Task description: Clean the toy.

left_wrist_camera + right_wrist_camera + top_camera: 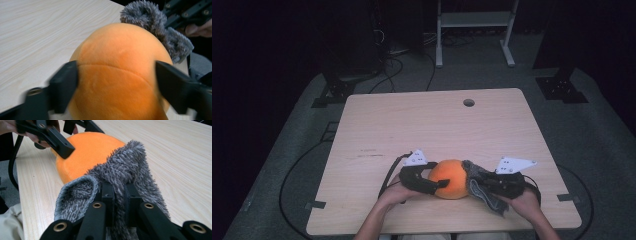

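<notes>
I am looking down at a pale wooden table (377,125) with both of my handheld grippers working near its front edge, at about six o'clock from the table's middle. Between them sits a round orange plush ball (450,178), resting on the tabletop. My left gripper (436,184) lies at the ball's nine o'clock side; in the left gripper view its two black jaws stand either side of the ball, set wide, the left one against the plush and the right one at its edge, though I cannot tell whether they press on it. At the ball's three o'clock side is a fuzzy grey cloth (482,189), touching the ball and draped toward the table's front edge. My right gripper (119,195) is clamped on that cloth: in the right gripper view its jaws sit close together with a fold of the grey pile pinched between them.
</notes>
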Available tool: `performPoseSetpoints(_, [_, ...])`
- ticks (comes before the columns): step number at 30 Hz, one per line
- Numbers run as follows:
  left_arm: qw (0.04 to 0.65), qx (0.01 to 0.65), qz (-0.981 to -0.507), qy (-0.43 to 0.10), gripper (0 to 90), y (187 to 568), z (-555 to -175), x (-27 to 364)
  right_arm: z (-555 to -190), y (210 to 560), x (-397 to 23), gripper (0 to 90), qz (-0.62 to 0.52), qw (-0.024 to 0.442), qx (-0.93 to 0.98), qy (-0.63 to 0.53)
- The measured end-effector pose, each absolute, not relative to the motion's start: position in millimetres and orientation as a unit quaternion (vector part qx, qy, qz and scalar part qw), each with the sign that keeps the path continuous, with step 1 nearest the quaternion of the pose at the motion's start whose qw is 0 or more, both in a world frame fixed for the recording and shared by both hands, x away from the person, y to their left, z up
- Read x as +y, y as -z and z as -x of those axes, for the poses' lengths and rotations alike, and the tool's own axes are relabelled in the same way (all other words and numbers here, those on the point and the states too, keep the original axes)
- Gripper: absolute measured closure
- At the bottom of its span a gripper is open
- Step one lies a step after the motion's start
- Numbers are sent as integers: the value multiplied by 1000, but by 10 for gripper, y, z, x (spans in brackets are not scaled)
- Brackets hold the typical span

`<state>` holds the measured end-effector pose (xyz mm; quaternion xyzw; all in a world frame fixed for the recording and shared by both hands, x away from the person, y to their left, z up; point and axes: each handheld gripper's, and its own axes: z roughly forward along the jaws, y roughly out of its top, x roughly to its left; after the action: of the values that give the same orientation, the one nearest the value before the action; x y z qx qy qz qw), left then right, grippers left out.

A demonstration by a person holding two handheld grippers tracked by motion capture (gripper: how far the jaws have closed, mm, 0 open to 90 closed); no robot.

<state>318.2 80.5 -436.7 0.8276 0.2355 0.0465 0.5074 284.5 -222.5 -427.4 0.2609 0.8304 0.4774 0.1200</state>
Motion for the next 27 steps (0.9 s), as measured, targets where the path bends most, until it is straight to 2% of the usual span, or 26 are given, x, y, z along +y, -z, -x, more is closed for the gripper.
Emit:
performPoseSetpoints(2, [514,223,-824,-75,400,4337,-3122,775,-2850,4264,-2238,808,-263,121,830,-477])
performPoseSetpoints(3, [529,213,-816,-97,431,4310,-3084,758,-2854,4259,-2243,808,-264,122,830,-476])
performPoseSetpoints(4, [537,211,-809,-108,448,4290,-3064,747,-2861,4245,-2259,808,-267,129,830,-472])
performPoseSetpoints(7, [546,177,-797,-190,452,4255,-2987,673,-2858,4181,-2317,809,-282,148,816,-482])
performPoseSetpoints(8, [542,172,-800,-194,449,4276,-2985,647,-2852,4152,-2318,809,-285,149,809,-492])
performPoseSetpoints(11, [524,172,-815,-177,407,4350,-3007,641,-2872,4121,-2208,808,-278,146,798,-515])
performPoseSetpoints(12, [521,181,-819,-159,373,4335,-3022,684,-2891,4146,-2151,808,-275,145,801,-511])
performPoseSetpoints(14, [524,197,-817,-134,242,4270,-3050,796,-2928,4238,-2056,808,-273,136,809,-502])
performPoseSetpoints(16, [538,219,-803,-135,179,4228,-3086,867,-2905,4275,-1983,808,-258,125,811,-510])
performPoseSetpoints(18, [512,229,-818,-126,144,4257,-3124,853,-2856,4257,-1918,807,-237,131,815,-513])
performPoseSetpoints(20, [500,226,-829,-112,162,4339,-3131,843,-2852,4272,-1917,807,-237,132,815,-511])
performPoseSetpoints(23, [487,217,-838,-117,252,4370,-3107,876,-2892,4355,-2016,807,-263,130,811,-506])
performPoseSetpoints(27, [481,220,-841,-113,264,4404,-3106,952,-2984,4486,-2171,808,-318,124,815,-467])
